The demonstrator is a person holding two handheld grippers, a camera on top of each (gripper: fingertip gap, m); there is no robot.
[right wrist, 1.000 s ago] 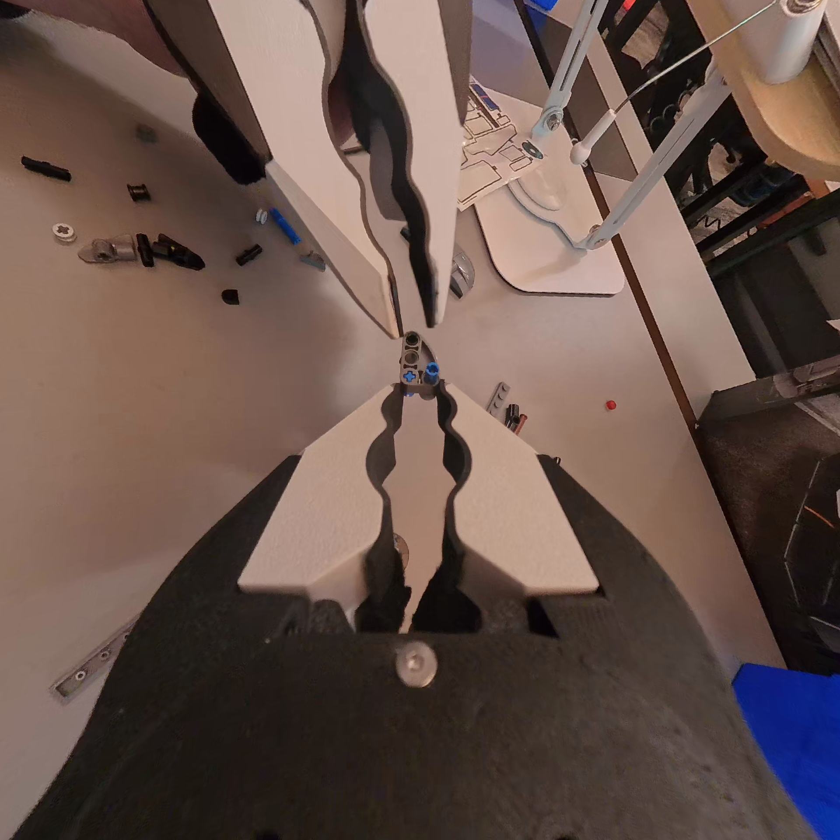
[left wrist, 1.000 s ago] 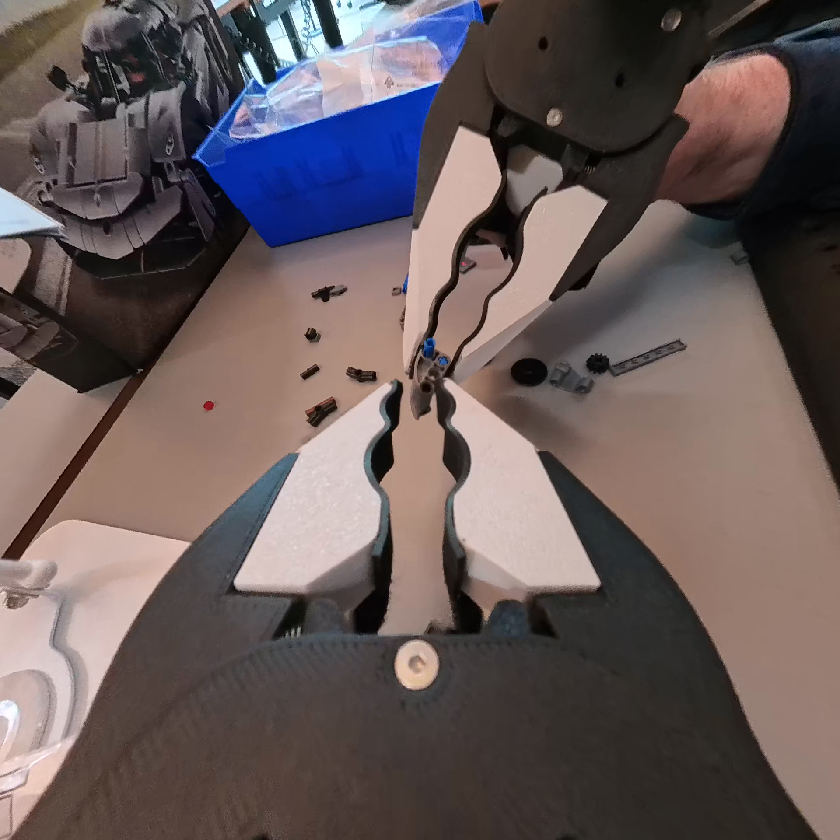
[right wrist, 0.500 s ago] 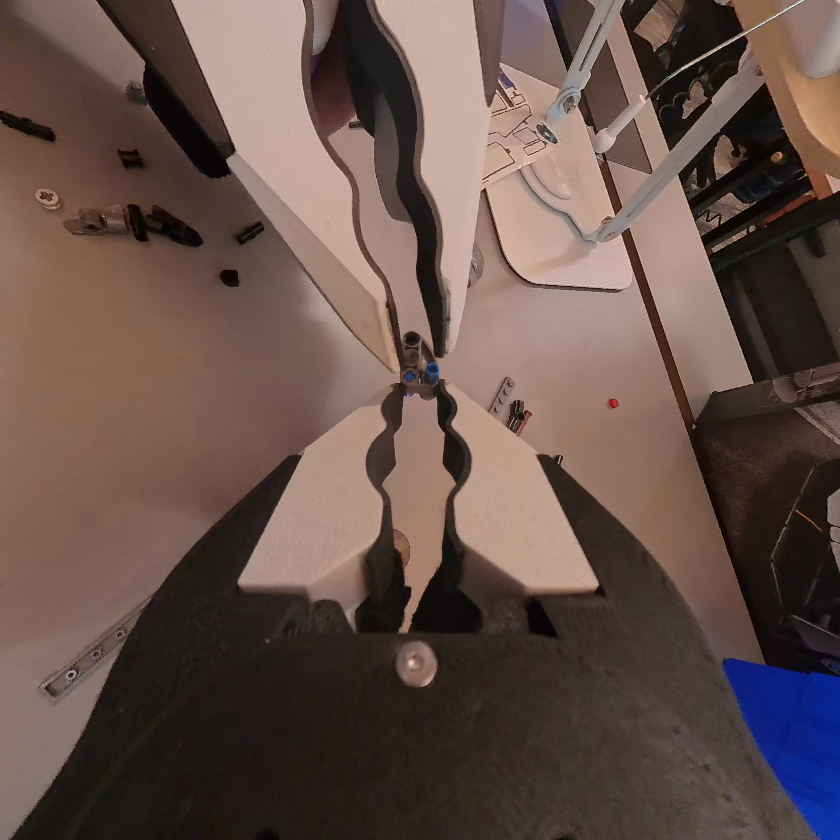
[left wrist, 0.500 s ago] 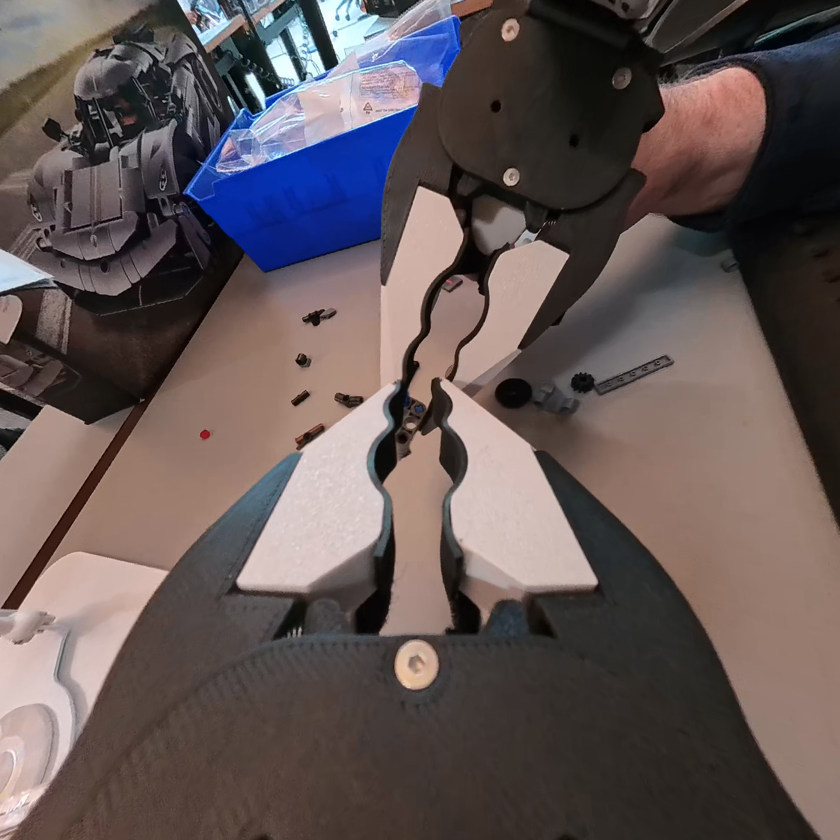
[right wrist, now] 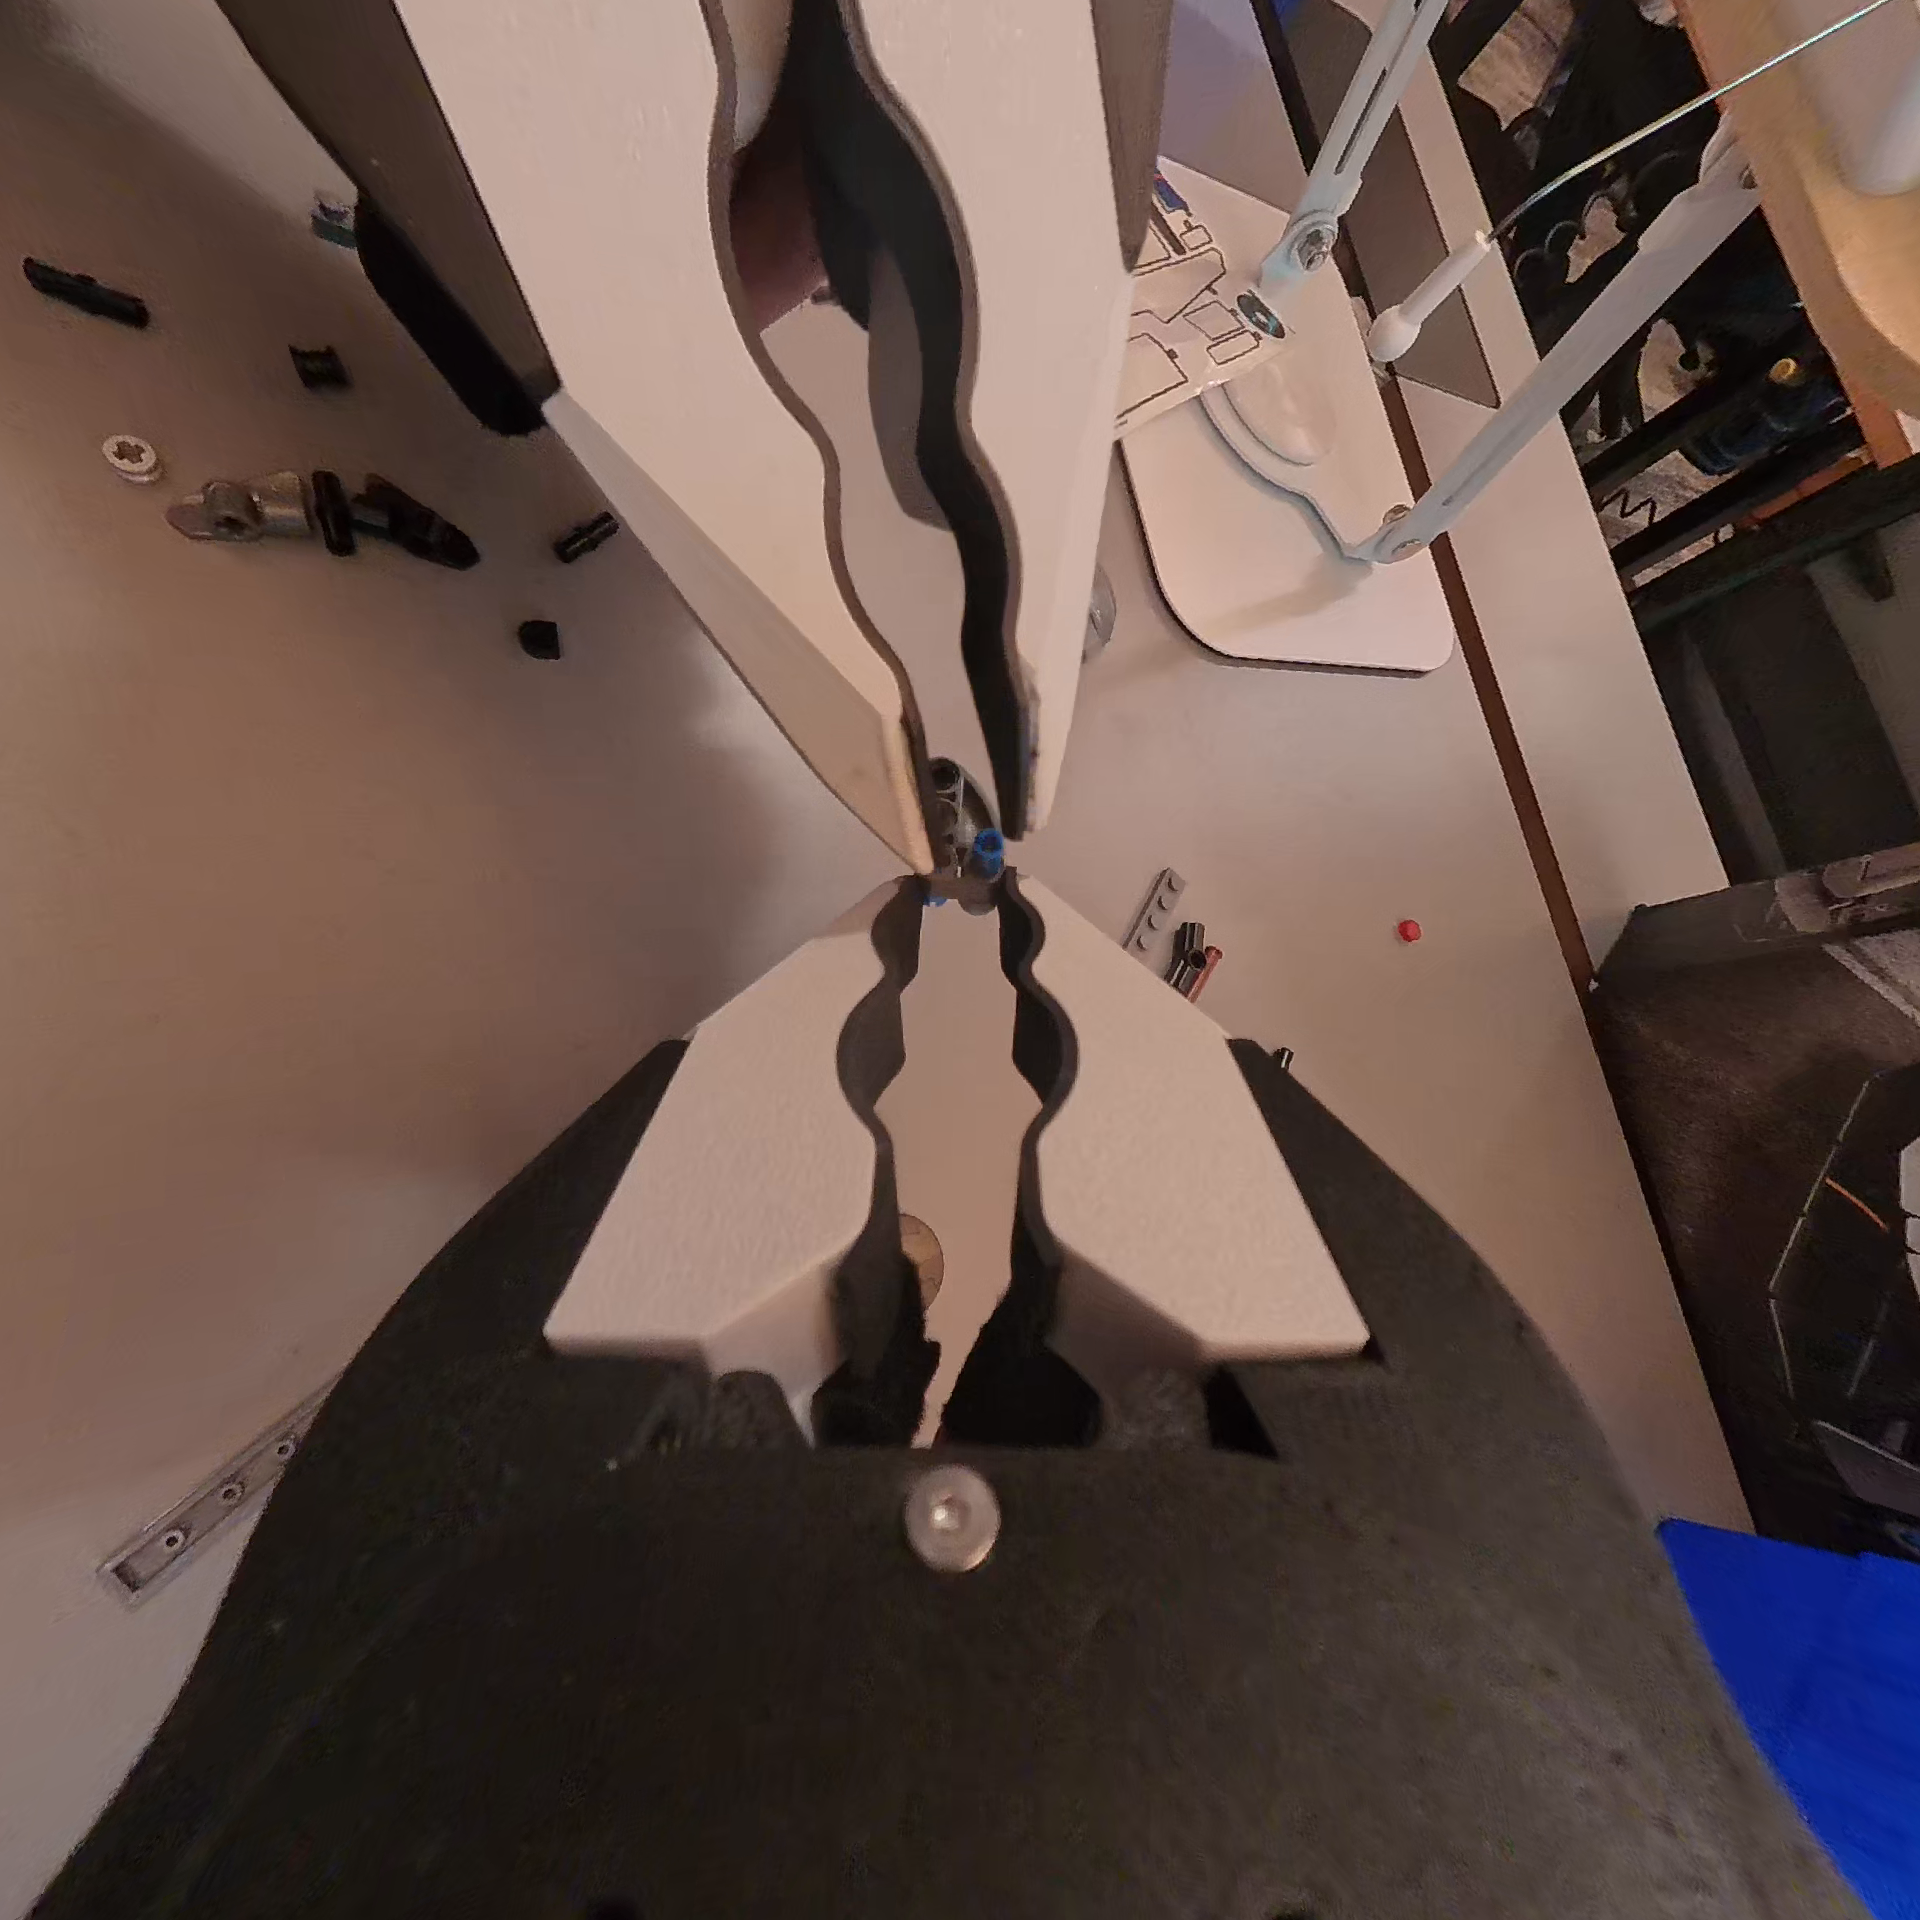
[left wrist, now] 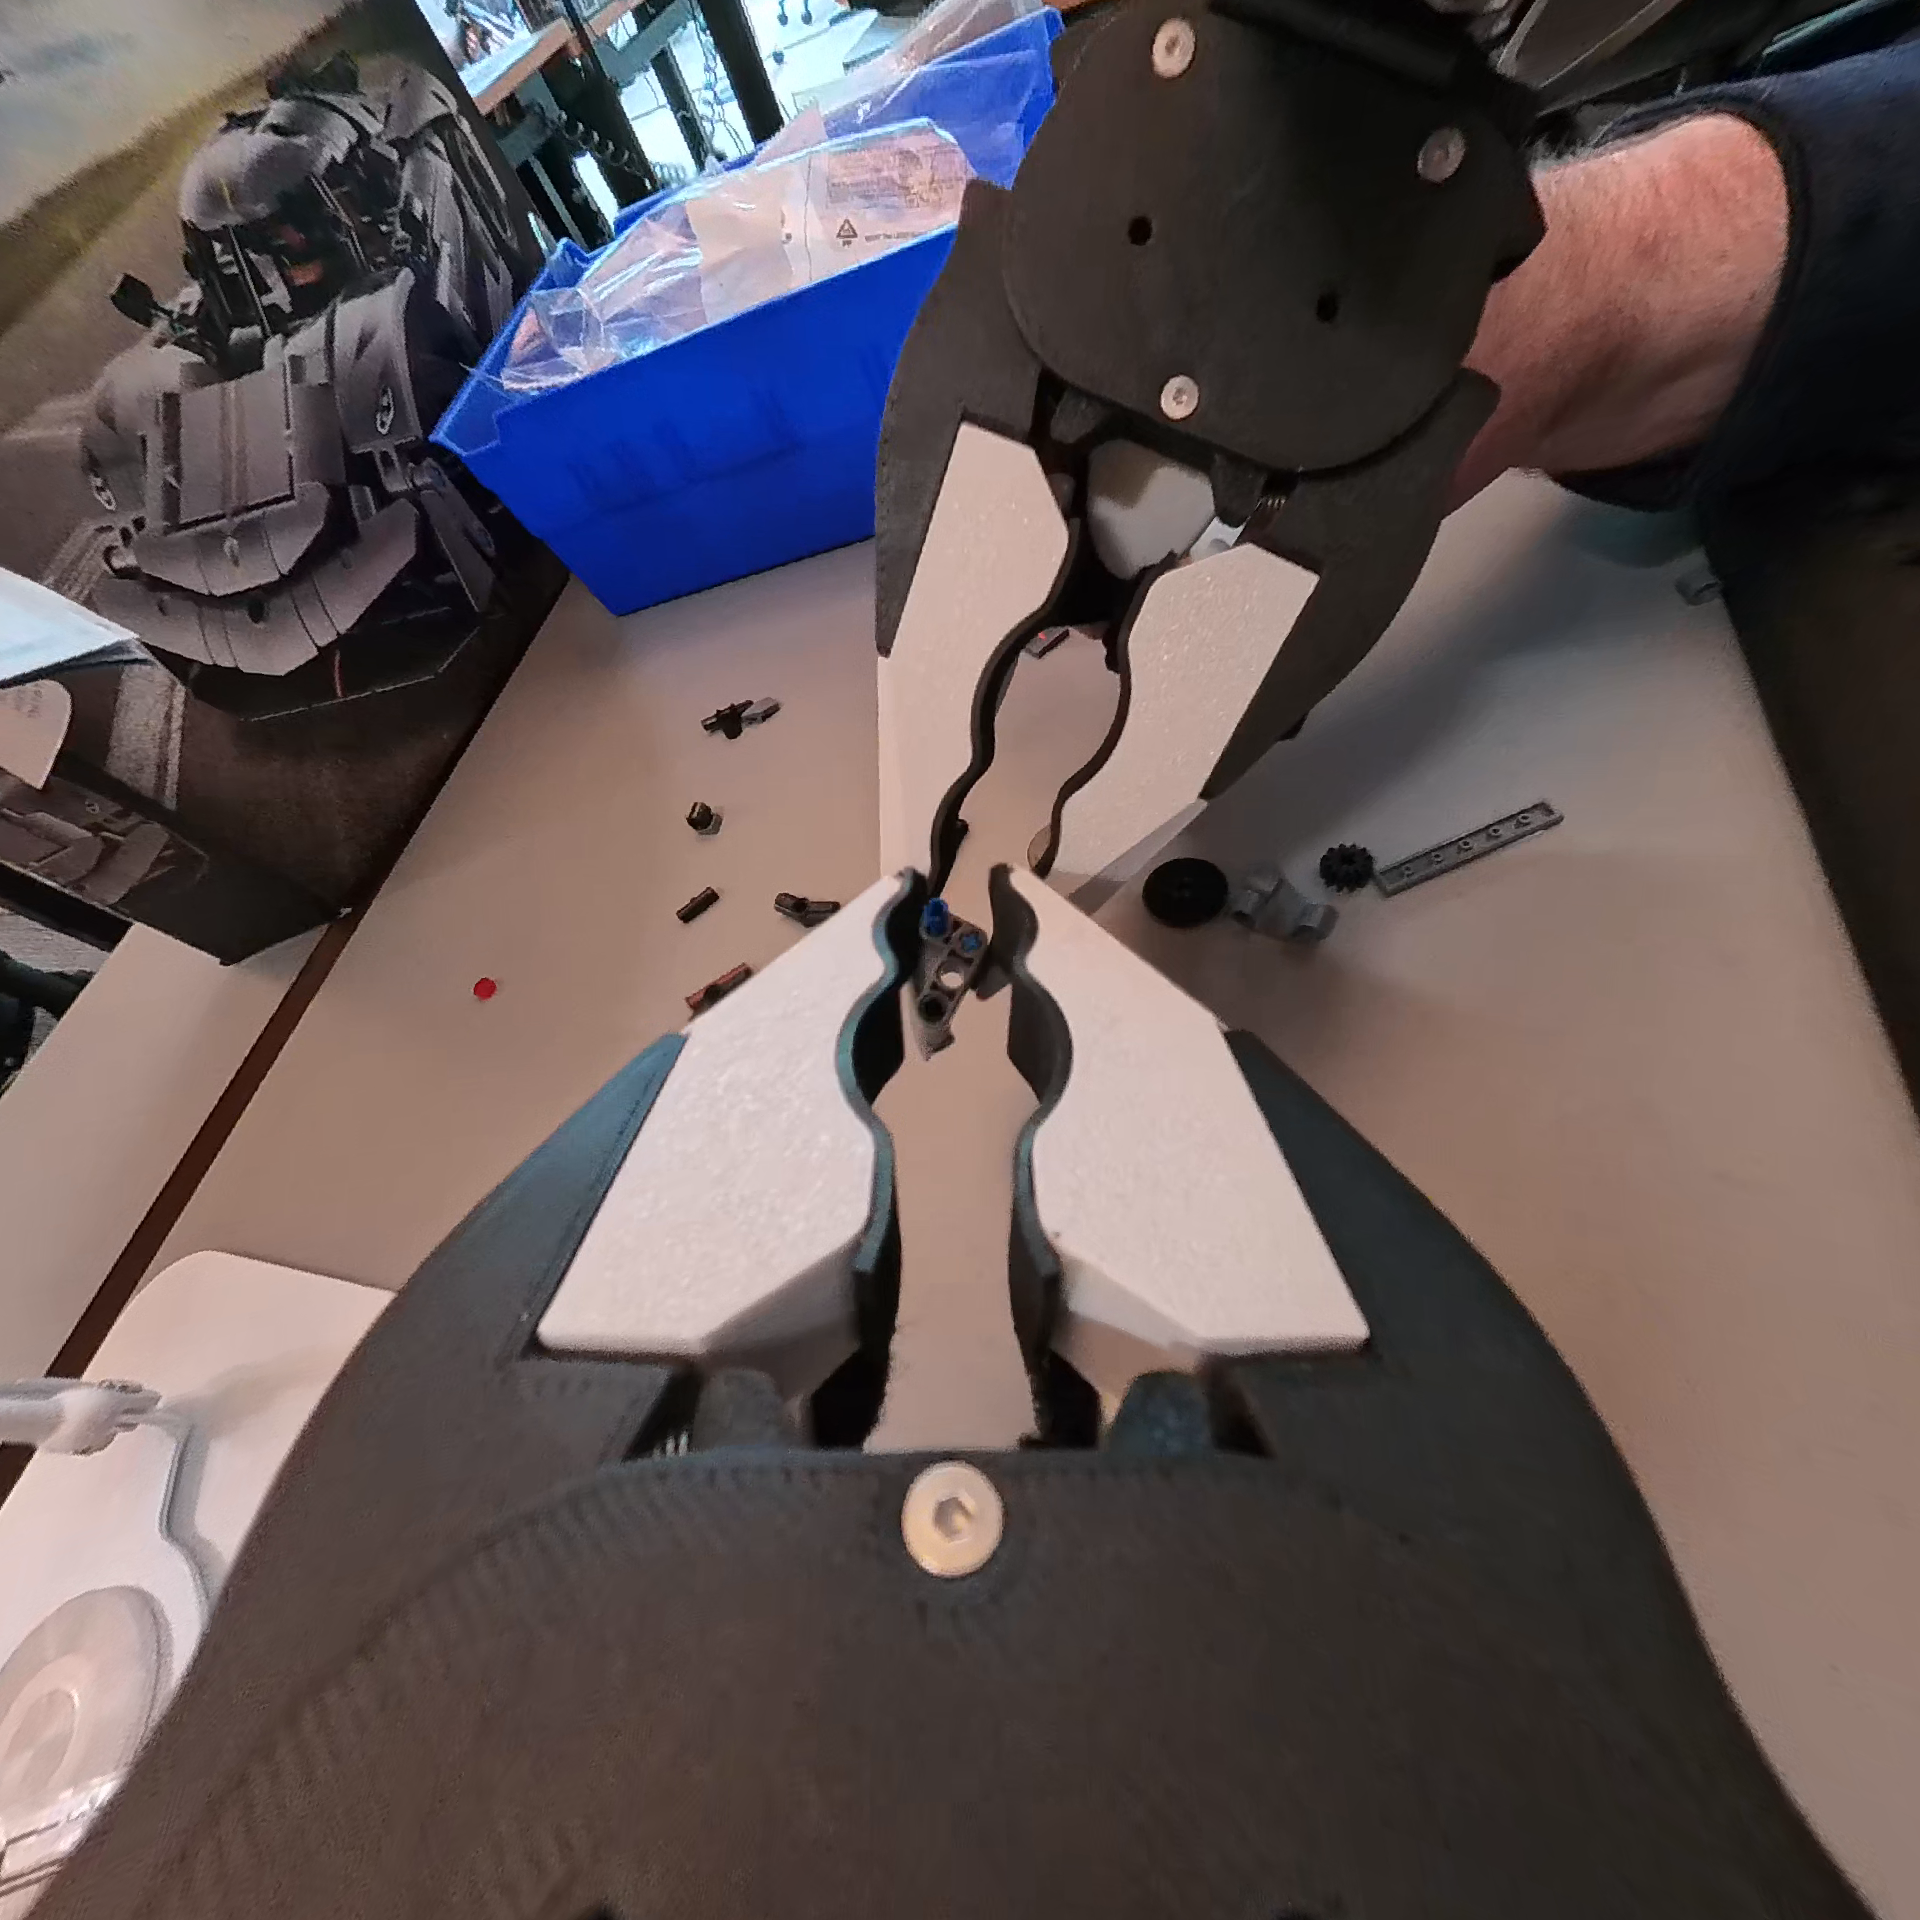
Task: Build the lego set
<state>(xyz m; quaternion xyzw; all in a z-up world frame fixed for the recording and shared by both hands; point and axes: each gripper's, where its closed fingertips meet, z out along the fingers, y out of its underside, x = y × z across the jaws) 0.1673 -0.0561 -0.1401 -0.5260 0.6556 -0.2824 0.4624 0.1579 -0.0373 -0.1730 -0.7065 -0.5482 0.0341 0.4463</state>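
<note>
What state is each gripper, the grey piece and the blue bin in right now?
right gripper: shut on grey piece.
left gripper: fingers flank grey piece; grip unclear.
grey piece: between both grippers' tips, blue pins fitted.
blue bin: open-topped, holding plastic bags.

Grey lego piece (right wrist: 958, 805) mostly hidden between left tongs (right wrist: 971, 831) fingers; blue bin (right wrist: 1808, 1704) cut off by edge.

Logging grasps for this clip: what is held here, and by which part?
A small grey lego beam with blue pins. The right gripper pinches its pinned end; the left gripper fingers flank the other end, grip unclear.
</note>
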